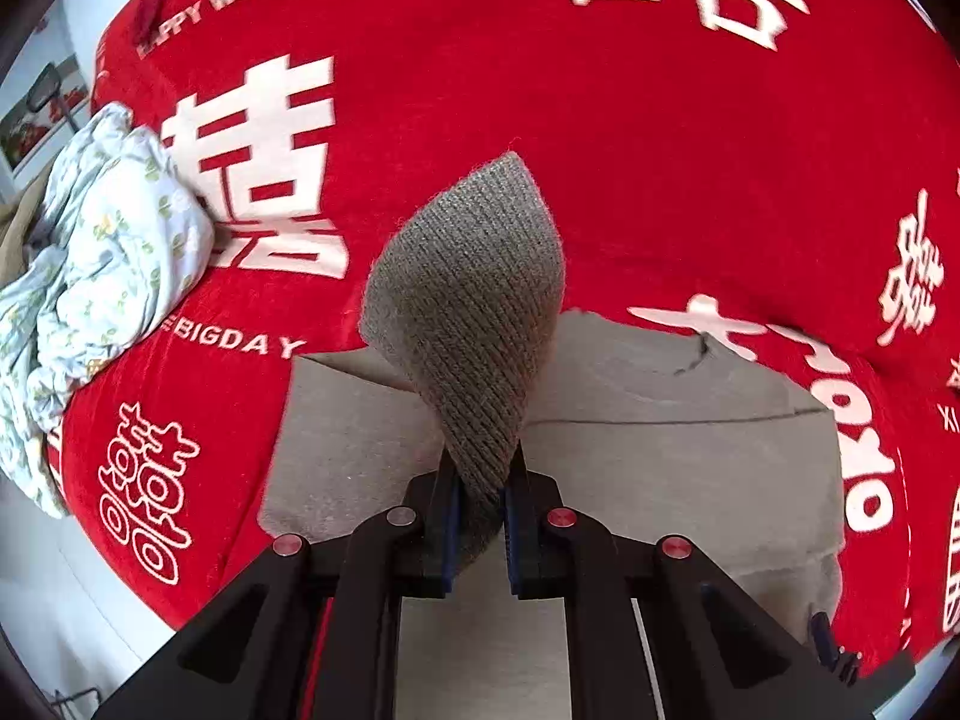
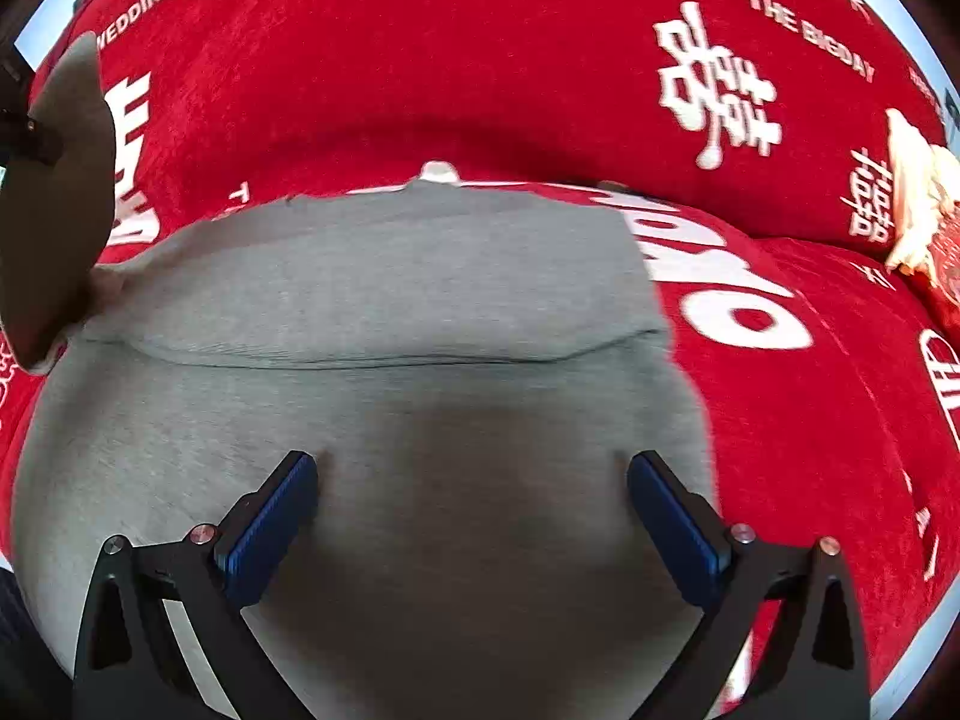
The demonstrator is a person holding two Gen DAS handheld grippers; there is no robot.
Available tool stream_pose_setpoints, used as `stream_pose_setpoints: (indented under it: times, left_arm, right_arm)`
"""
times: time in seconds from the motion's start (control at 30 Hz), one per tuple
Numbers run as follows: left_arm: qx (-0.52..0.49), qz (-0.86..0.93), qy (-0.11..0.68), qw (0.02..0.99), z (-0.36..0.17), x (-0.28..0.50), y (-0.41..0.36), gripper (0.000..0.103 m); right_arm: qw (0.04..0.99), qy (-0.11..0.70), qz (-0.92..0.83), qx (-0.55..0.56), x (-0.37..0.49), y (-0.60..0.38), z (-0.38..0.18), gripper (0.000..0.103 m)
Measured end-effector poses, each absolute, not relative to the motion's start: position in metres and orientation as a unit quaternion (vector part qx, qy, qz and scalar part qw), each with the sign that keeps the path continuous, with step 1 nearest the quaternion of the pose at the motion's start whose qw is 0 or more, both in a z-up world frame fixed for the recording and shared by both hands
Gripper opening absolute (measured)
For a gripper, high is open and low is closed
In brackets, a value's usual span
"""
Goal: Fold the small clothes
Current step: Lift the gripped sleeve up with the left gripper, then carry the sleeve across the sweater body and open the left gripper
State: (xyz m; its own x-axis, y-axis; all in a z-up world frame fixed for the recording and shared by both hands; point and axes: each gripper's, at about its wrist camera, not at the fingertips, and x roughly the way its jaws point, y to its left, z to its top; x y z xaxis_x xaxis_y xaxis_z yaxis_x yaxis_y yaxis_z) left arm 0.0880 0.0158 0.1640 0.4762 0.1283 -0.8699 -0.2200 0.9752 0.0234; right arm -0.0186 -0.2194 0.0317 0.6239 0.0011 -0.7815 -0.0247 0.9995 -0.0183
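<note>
A grey knit garment (image 1: 660, 420) lies spread on a red blanket (image 1: 540, 120) printed with white characters. My left gripper (image 1: 483, 498) is shut on the garment's ribbed cuff (image 1: 474, 300), which it holds lifted above the flat part. In the right wrist view the same garment (image 2: 372, 276) fills the middle, with a fold line running across it. My right gripper (image 2: 471, 480) is open just above the cloth, nothing between its blue pads (image 2: 270, 516). The lifted cuff (image 2: 60, 192) shows at the left edge of that view.
A crumpled pale floral cloth (image 1: 102, 252) lies at the blanket's left edge. A cream and red bundle (image 2: 924, 222) sits at the far right on the blanket. Beyond the blanket's left edge a pale floor (image 1: 54, 588) shows.
</note>
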Motion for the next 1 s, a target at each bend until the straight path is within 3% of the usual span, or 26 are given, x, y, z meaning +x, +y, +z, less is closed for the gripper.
stream_pose_setpoints:
  times: [0.63, 1.0]
  left_arm:
    - [0.002, 0.039, 0.5, 0.865, 0.178, 0.101, -0.08, 0.013]
    - [0.018, 0.004, 0.519, 0.854, 0.156, 0.115, -0.12, 0.013]
  right_arm:
    - [0.908, 0.418, 0.009, 0.002, -0.039, -0.244, 0.037, 0.103]
    - [0.907, 0.42, 0.02, -0.02, -0.046, -0.242, 0.029, 0.103]
